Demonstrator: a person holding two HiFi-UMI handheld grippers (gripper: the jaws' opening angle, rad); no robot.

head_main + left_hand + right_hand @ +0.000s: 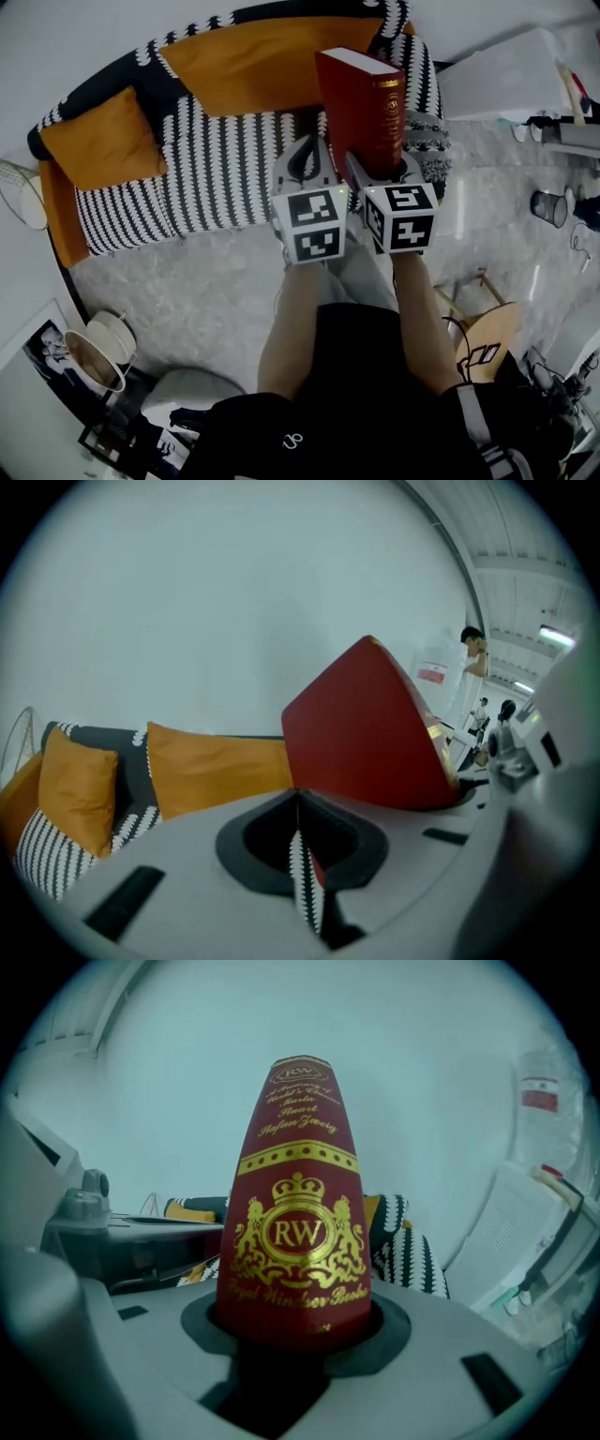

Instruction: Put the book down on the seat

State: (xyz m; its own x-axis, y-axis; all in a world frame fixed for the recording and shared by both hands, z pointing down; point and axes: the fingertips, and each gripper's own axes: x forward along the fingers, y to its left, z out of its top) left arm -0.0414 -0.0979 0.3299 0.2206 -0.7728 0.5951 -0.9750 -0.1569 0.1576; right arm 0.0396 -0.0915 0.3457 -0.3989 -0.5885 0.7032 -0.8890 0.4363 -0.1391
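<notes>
Between the jaws of the right gripper (pixel 295 1326): one red hardback book (pixel 298 1222), with a gilt crest and lettering on the spine. It is clamped at its lower end, the jaws part open to the book's thickness and pressed on both covers. The book stands upright, spine toward the gripper's camera, top end free.

Left gripper (pixel 298 808): jaws closed together with only a thin slit between them, nothing held. It sits just beside the right gripper, on the book's left. Whether it touches the book cannot be told.

Item location: in the head view the book (pixel 361 108) rises from the right gripper (pixel 378 173) over the right end of the sofa, with the left gripper (pixel 309 161) alongside. It appears to be held in the air, clear of the upholstery.

Surroundings:
- black-and-white striped seat (pixel 216 178)
- long orange back cushion (pixel 262 56)
- loose orange cushion (pixel 103 141) at the left end
- striped cushion (pixel 427 136) at the right end
- pale grey rug (pixel 206 291) in front

Task status, judged: carrying stage. The book is secured and positioned above the sofa, not yet set down. Remaining steps:
- lower it onto a bare stretch of the striped seat, probably laid flat, since upright it would likely tip on soft upholstery
- open the right jaws and draw clear
</notes>
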